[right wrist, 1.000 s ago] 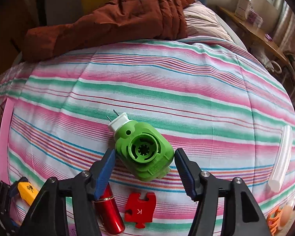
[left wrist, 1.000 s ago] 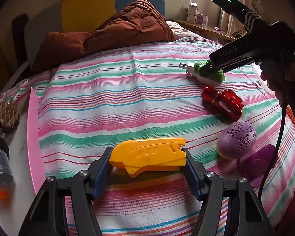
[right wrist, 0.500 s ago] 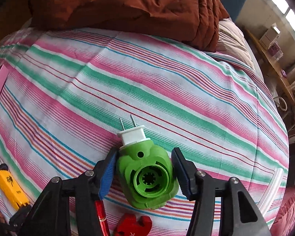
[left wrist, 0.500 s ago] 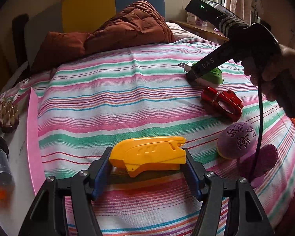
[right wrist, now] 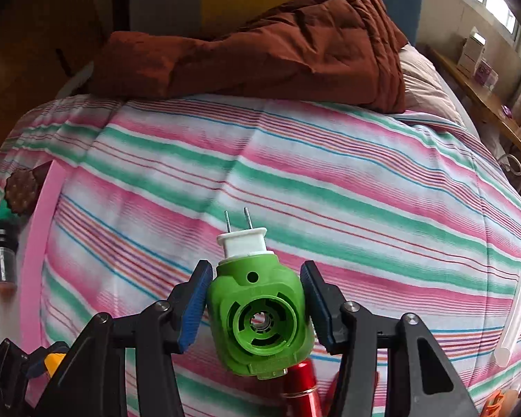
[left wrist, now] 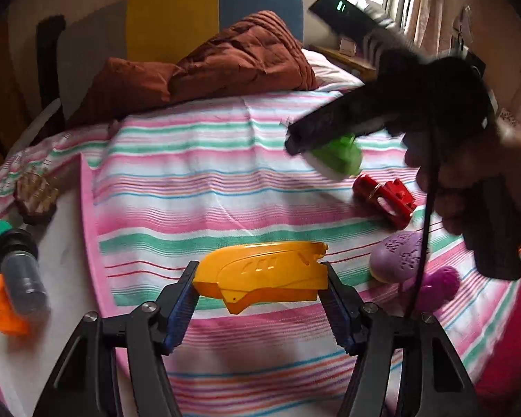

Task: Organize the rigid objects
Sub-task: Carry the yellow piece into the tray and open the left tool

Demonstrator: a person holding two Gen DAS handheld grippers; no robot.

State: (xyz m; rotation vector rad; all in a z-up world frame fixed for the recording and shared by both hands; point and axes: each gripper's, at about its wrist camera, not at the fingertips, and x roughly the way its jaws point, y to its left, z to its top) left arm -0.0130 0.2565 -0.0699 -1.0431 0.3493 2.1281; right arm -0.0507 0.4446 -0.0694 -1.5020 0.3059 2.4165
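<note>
My left gripper (left wrist: 259, 266) is shut on a yellow plastic piece (left wrist: 260, 274), which it holds level above the striped bedspread (left wrist: 191, 180). A green plug-in device (right wrist: 257, 312) with a white two-pin plug sits between the blue pads of my right gripper (right wrist: 257, 267). Its jaws are closing, and both pads press on the green body. In the left wrist view the green device (left wrist: 340, 158) hangs tilted just above the bed. There it is under the black right gripper, which a person's hand (left wrist: 469, 173) holds.
A red clip-like object (left wrist: 385, 198), a purple patterned egg (left wrist: 397, 257) and a magenta piece (left wrist: 434, 288) lie at the right. At the left a pink-edged white tray (left wrist: 87, 226) holds a bottle (left wrist: 21, 271) and a brown brush (left wrist: 34, 194). A brown quilt (left wrist: 208, 69) lies behind, a white tube (right wrist: 514, 316) far right.
The right gripper's jaws closed onto the green device, lifted it off the bedspread and carried it leftward. The left gripper rose a little with the yellow piece.
</note>
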